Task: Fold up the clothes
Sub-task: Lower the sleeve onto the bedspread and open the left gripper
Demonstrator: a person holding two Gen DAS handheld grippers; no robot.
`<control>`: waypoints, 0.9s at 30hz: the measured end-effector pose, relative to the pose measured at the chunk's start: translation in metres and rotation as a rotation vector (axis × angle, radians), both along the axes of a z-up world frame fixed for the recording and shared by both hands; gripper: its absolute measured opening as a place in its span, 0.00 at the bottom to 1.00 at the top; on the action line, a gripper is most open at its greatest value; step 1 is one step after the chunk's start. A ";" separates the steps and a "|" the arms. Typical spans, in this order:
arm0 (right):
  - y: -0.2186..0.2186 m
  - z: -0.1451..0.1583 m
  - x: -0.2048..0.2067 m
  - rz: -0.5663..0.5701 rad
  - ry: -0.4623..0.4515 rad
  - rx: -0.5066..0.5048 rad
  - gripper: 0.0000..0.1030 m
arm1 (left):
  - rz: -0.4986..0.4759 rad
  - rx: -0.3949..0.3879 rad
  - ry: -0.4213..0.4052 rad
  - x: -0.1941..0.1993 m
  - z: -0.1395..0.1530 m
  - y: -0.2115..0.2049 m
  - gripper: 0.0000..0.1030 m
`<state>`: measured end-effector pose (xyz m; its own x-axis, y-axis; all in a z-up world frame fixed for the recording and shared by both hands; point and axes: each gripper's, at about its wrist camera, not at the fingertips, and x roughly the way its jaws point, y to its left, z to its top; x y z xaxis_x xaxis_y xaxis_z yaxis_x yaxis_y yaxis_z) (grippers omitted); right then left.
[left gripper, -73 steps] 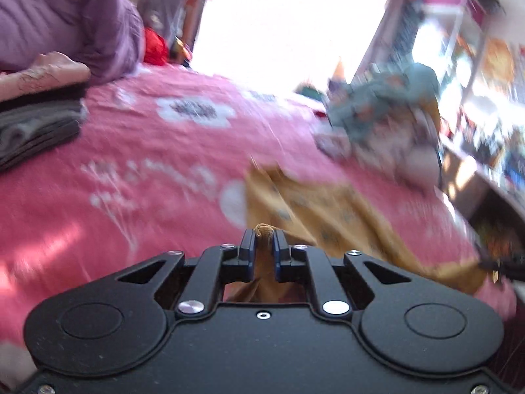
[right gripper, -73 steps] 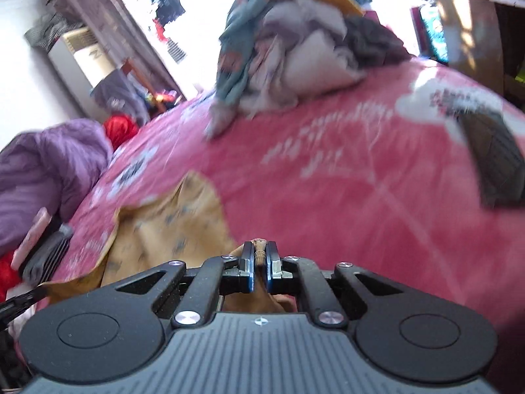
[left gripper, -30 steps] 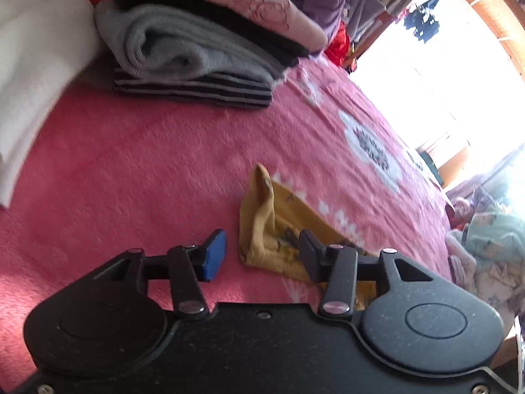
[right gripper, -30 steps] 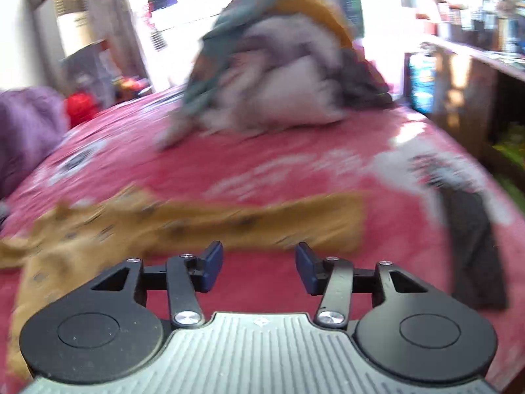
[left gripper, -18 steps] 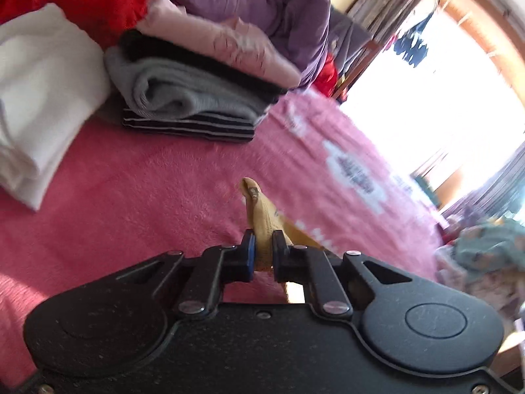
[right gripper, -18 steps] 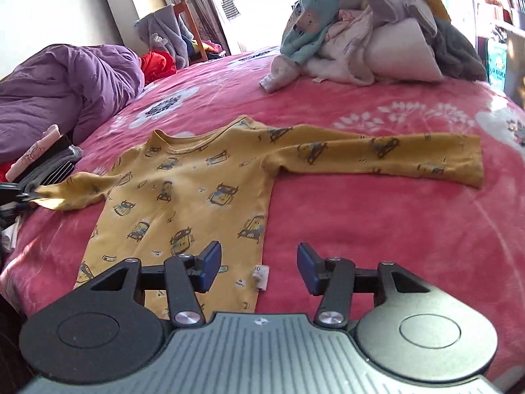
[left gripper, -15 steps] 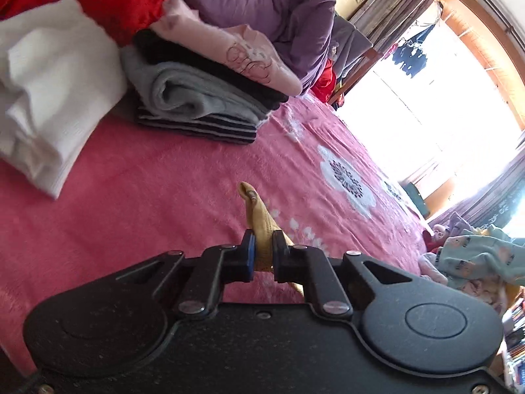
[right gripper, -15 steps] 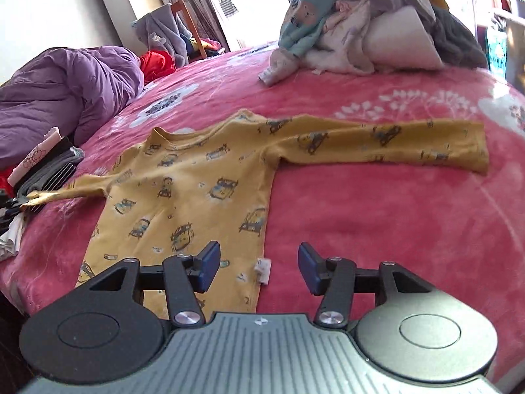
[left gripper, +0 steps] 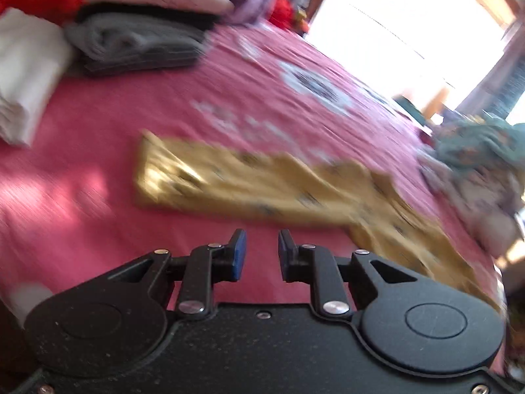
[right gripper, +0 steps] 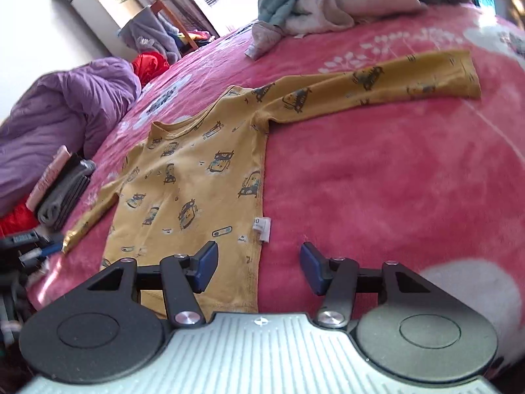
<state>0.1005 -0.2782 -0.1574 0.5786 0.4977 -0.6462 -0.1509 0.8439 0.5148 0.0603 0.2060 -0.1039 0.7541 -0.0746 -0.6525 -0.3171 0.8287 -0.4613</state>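
Mustard-yellow long-sleeved cotton shirt (right gripper: 197, 177) lies flat on the pink bed (right gripper: 377, 180), just ahead of both. The left hand-held gripper (left gripper: 257, 254) has let its sleeve go — jaws apart, like the right hand-held gripper (right gripper: 256, 267) — so folding can begin.

Your shirt (right gripper: 203, 170) is thin matt cloth, mustard with a dark print, and a small white woven label sits at its right hem. The blanket (right gripper: 377, 177) under it is plush pink fleece, fuzzy and matt. Your right gripper (right gripper: 256, 264) has matt black plastic arms, shiny metal screws and blue pads (right gripper: 206, 262); your left gripper (left gripper: 258, 253) looks the same. The far-left stack (right gripper: 62, 193) is soft folded knit, and the quilt (right gripper: 62, 111) is puffy purple cloth.
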 end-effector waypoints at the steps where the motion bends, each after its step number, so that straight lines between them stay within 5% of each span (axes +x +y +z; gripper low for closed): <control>1: -0.003 -0.001 -0.001 -0.008 0.010 0.021 0.54 | -0.035 -0.029 0.005 -0.002 -0.002 -0.010 0.17; 6: -0.014 -0.009 -0.007 -0.037 0.051 0.111 0.54 | -0.154 -0.206 0.056 -0.021 -0.018 -0.063 0.17; 11: -0.012 -0.011 -0.014 -0.019 0.075 0.156 0.54 | -0.129 -0.334 0.082 -0.037 -0.035 -0.084 0.17; 18: -0.006 -0.021 -0.023 -0.022 0.119 0.207 0.52 | -0.055 -0.434 0.096 -0.036 -0.049 -0.081 0.17; 27: -0.009 -0.031 -0.020 -0.047 0.115 0.251 0.49 | -0.065 -0.427 0.107 -0.031 -0.052 -0.092 0.13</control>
<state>0.0804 -0.2871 -0.1885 0.5345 0.6247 -0.5692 -0.0430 0.6927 0.7199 0.0288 0.1143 -0.1557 0.6690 -0.3999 -0.6265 -0.3346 0.5906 -0.7343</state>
